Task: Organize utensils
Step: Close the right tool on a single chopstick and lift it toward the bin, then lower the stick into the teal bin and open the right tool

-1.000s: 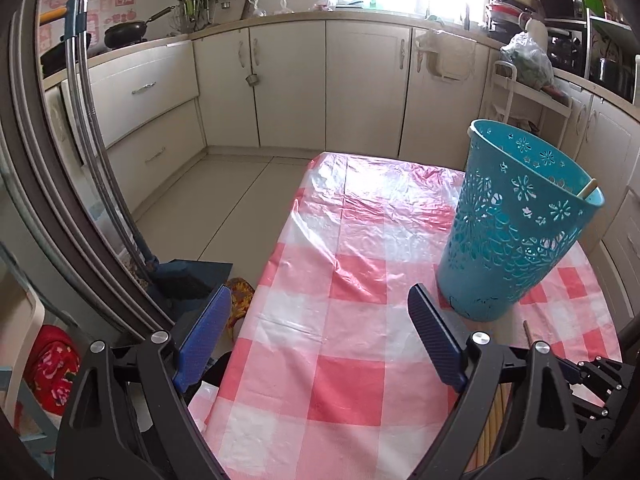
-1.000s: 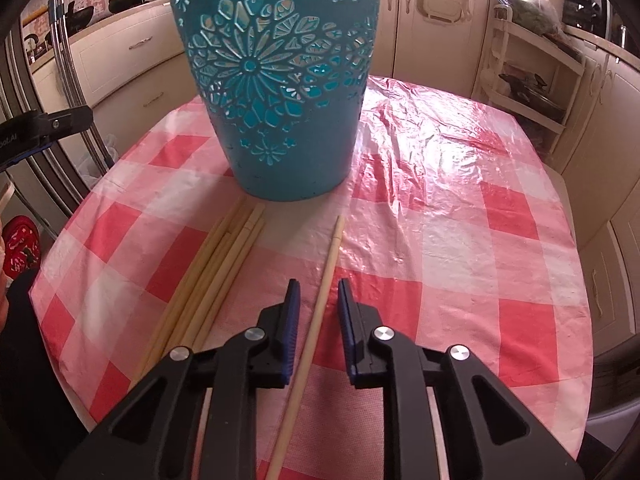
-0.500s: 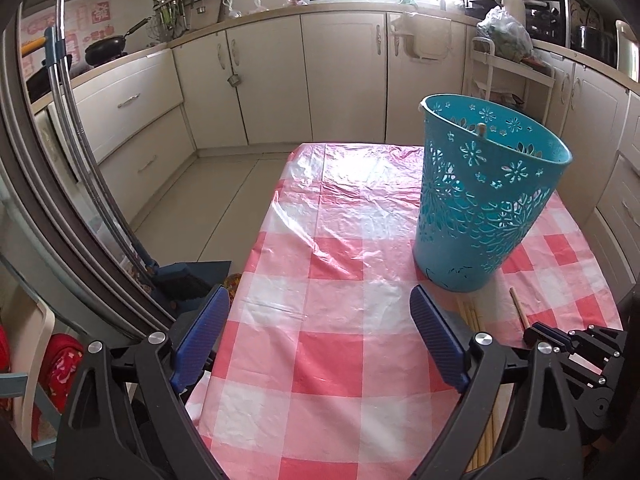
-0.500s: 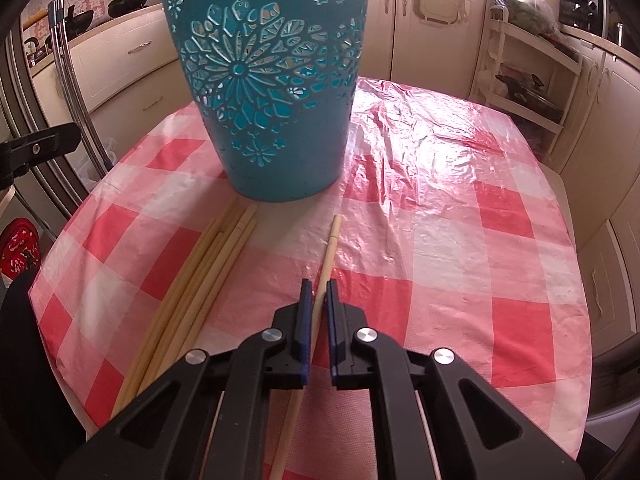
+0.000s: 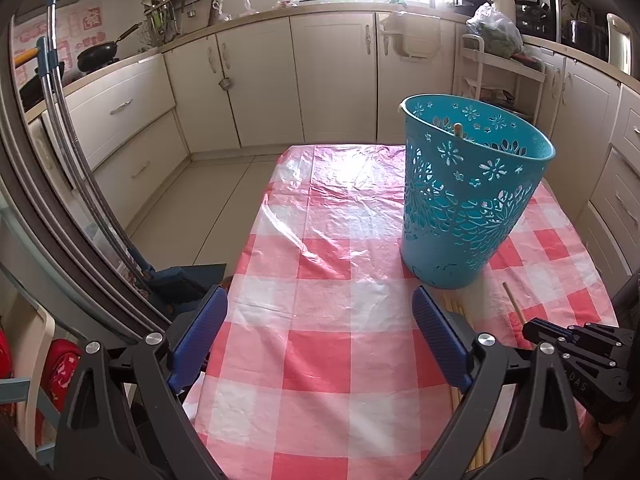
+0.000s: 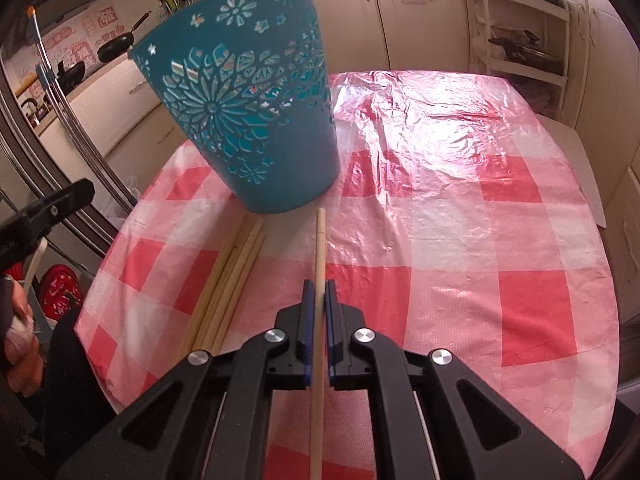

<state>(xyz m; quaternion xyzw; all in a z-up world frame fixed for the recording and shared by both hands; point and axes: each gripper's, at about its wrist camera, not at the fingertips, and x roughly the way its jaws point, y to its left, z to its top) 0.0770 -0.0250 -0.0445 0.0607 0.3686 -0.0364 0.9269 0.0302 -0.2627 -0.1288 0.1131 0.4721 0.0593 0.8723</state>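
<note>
A: On the bench [image 5: 320,364], under its checked cloth [image 6: 460,240], why does the basket [image 6: 256,120] stand so near the sticks?

B: It looks to be the holder. It sits upright toward the far left in the right view, and one stick end [image 5: 458,127] already pokes up inside it. So I'd judge the sorting partly done.

A: And the bundle [image 6: 228,284]?

B: Loose sticks lying flat side by side, their far ends just short of the basket's base. They wait their turn, I think.

A: What is the right tool [image 6: 317,292] doing?

B: Its pads are pressed together on a single stick [image 6: 319,248], apart from the bundle to its right, pointing toward the basket. Gripped partway along, with length before and behind the pads, probably so it can be tipped upright and dropped in.

A: The left tool [image 5: 318,340]?

B: Spread wide, nothing between its pads, over bare cloth left of the basket. It seems to be idle, or ready to steady the basket.
</note>
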